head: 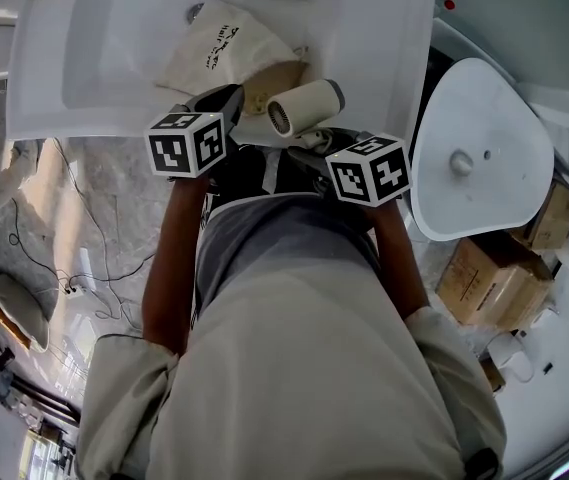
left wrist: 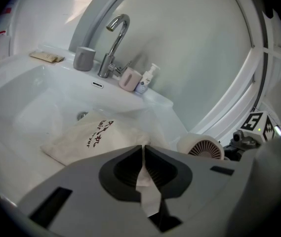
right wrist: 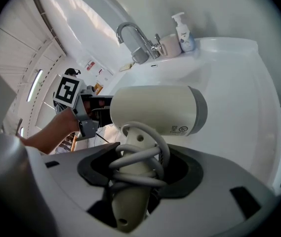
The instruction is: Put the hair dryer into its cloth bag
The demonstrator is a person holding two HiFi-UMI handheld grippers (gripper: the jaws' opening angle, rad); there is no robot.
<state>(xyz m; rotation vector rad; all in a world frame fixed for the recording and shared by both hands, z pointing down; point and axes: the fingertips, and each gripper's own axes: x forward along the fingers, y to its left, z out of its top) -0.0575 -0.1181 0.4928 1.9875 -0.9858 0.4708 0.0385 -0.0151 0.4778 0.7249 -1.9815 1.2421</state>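
Note:
A cream cloth bag [head: 226,53] with dark print lies in the white sink basin [head: 94,58]. My left gripper [head: 232,96] is shut on a fold of the bag's near edge; pale cloth shows pinched between its jaws [left wrist: 143,149], and the rest of the bag [left wrist: 93,137] spreads out beyond. My right gripper [head: 309,150] is shut on the handle of the cream hair dryer [head: 304,106], which has its cord wound round the handle [right wrist: 138,157]. The barrel [right wrist: 155,110] lies crosswise above the jaws, just right of the bag. The dryer's rear grille [left wrist: 205,147] shows beside the left gripper.
A chrome faucet [left wrist: 113,43], a grey cup [left wrist: 84,58], a pink cup [left wrist: 129,79] and a small pump bottle [left wrist: 149,78] stand along the sink's back edge. A white toilet lid [head: 479,153] and cardboard boxes [head: 489,278] are to the right.

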